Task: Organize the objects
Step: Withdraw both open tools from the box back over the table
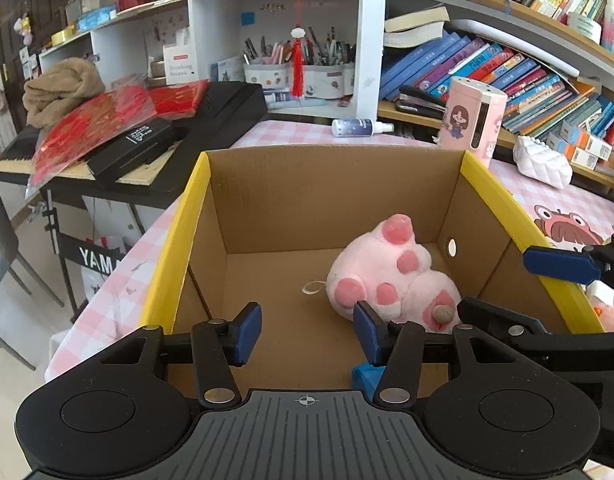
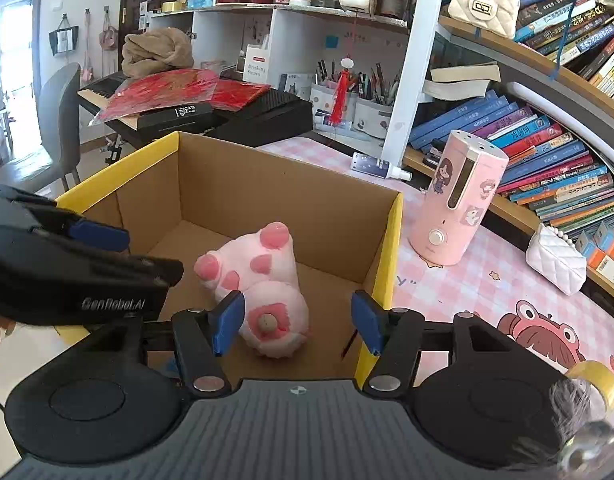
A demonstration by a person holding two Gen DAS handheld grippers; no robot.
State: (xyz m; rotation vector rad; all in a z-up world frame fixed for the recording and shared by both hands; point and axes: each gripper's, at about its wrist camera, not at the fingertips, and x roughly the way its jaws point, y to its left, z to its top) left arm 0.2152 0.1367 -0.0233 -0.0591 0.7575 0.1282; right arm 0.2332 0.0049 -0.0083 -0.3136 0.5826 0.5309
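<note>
An open cardboard box [image 1: 335,196] with yellow-edged flaps stands on a pink checked table. A pink plush paw [image 1: 391,276] lies on the box floor toward the right wall, toe pads up. My left gripper [image 1: 307,332] hovers over the near part of the box, open, with nothing between its blue pads; the plush lies just beyond its right finger. My right gripper [image 2: 297,322] is open above the plush paw [image 2: 263,280], whose lower part shows between the fingers without being touched. A small blue block [image 1: 365,376] lies in the box under the left gripper.
On the table to the right of the box stand a pink humidifier [image 2: 459,208], a white quilted purse [image 2: 555,264] and a yellow tape roll [image 2: 595,378]. A spray bottle [image 1: 359,127] lies behind the box. Bookshelves rise at the back; a keyboard piano [image 1: 155,148] stands left.
</note>
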